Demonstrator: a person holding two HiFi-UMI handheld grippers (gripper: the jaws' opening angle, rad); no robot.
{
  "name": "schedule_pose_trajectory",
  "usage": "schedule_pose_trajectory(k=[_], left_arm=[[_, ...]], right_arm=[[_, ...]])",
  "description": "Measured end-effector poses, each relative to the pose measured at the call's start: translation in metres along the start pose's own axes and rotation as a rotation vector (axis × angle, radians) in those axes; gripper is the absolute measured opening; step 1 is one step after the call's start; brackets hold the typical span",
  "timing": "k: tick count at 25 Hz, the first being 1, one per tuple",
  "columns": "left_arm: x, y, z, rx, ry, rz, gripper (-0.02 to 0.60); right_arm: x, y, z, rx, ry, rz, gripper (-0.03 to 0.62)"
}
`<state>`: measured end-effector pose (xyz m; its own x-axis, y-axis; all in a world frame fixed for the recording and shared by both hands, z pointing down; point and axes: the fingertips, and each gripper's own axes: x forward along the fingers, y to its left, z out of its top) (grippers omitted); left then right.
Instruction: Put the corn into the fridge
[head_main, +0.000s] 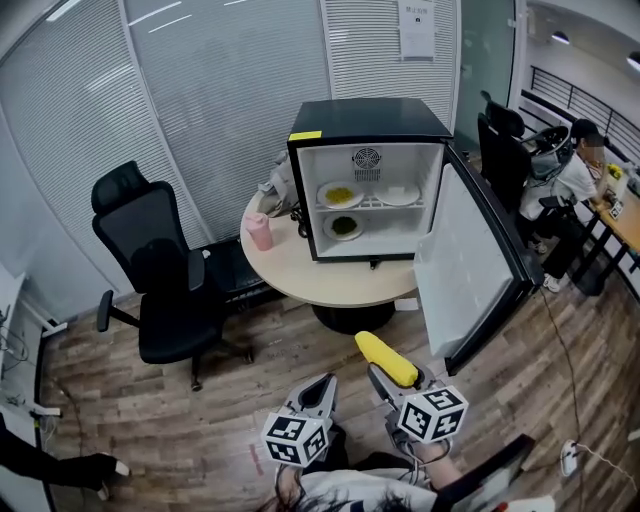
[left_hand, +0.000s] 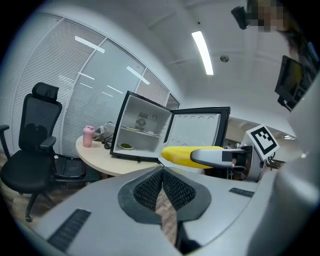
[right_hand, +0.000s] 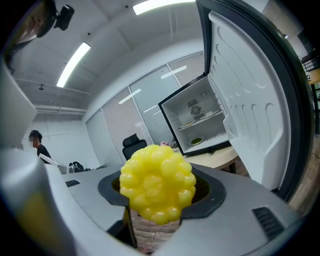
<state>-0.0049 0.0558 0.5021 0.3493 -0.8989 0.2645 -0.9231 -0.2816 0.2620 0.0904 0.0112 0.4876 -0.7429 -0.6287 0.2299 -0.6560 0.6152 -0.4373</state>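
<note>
A yellow corn cob (head_main: 386, 359) sticks forward out of my right gripper (head_main: 396, 382), whose jaws are shut on it; its knobbly end (right_hand: 157, 183) fills the middle of the right gripper view. My left gripper (head_main: 318, 397) hangs beside it, shut and empty, pads touching (left_hand: 161, 188). The corn (left_hand: 186, 154) also shows in the left gripper view, to the right. The small black fridge (head_main: 366, 180) stands on a round table (head_main: 300, 275) ahead, its door (head_main: 470, 270) swung wide to the right. Inside, plates with yellow and green food sit on the shelves.
A pink cup (head_main: 260, 231) stands on the table left of the fridge. A black office chair (head_main: 160, 275) stands on the wood floor at the left. A person (head_main: 575, 175) sits at a desk far right. A shoe (head_main: 95, 467) shows at lower left.
</note>
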Motion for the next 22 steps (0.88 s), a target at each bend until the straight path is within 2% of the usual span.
schedule_pose_trajectory(k=[7, 22], left_arm=[[0.035, 0.017, 0.006, 0.010, 0.029, -0.039, 0.011], [0.126, 0.102, 0.049, 0.013, 0.074, -0.079, 0.011]], right_arm=[[0.028, -0.020, 0.010, 0.004, 0.000, -0.034, 0.252], [0.130, -0.067, 0.053, 0.047, -0.001, -0.124, 0.252]])
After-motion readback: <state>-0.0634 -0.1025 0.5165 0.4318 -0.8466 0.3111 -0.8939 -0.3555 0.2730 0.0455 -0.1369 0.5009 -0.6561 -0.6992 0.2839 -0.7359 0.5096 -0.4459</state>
